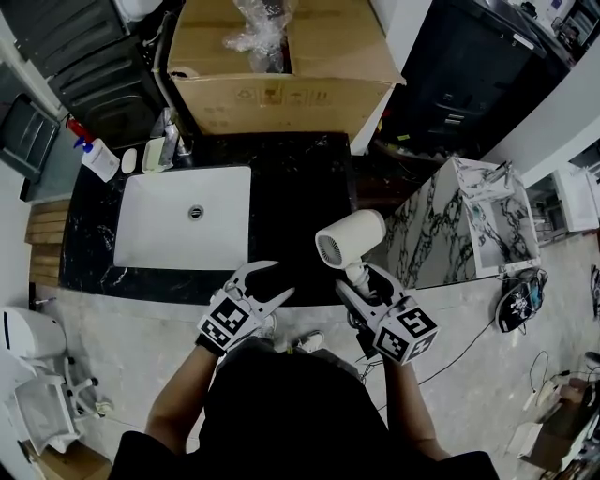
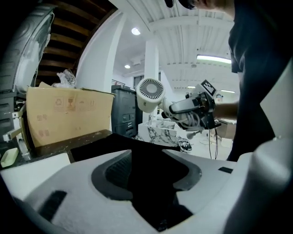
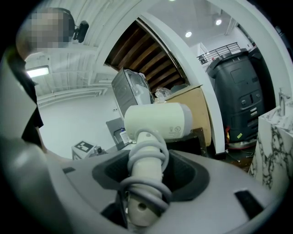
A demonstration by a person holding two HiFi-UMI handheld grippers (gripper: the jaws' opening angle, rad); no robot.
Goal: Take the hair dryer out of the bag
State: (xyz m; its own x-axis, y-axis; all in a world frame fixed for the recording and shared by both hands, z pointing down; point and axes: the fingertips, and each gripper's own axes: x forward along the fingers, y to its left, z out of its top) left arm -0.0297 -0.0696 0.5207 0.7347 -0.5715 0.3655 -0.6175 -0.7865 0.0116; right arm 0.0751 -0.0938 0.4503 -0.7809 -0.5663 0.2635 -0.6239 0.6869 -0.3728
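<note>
The hair dryer [image 1: 349, 239] was clear of any bag when I looked down: its cream body hung in the air over the front right corner of the dark surface [image 1: 300, 187], with no wrapping on it in any view. My right gripper [image 1: 361, 281] was clamped on its handle, and the right gripper view showed the grey cord [image 3: 146, 169] coiled round that handle between the jaws, the barrel standing above them. My left gripper [image 1: 281, 278] was at the front edge of the surface, just beside the white sink [image 1: 150, 220], with its jaws spread and nothing pinched between them.

I judged the main job as good as done, since the dryer was out and held only by me. I could not pick out the bag itself. Some crumpled clear plastic [image 1: 258, 28] lay in the cardboard box [image 1: 281, 103] at the far edge of the surface, but I could not tell whether that was it. What seemed left was small: setting the dryer down somewhere steady, perhaps on the bare dark surface right of the sink, and letting go of the handle.
</note>
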